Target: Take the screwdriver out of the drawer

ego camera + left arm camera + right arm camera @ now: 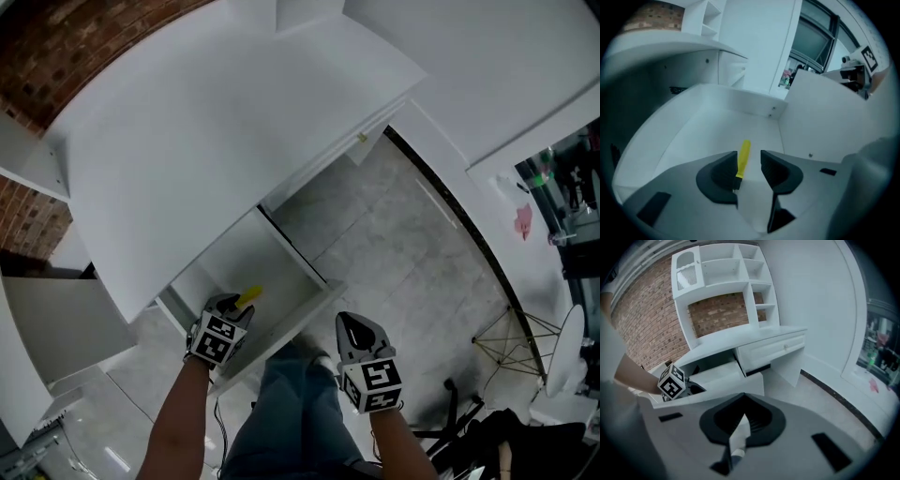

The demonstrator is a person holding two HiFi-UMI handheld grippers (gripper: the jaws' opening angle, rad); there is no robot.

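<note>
Screwdriver lies loose on the drawer floor between the left gripper's half-spread fingers, nearer the nine o'clock one, so closing may flick it aside; the right gripper's fingers meet, empty.

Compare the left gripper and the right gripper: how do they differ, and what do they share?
Left gripper has jaws apart, the yellow screwdriver showing between them; right gripper has jaws together, empty. Left reaches inside the drawer; right is outside it. Both carry a marker cube.
</note>
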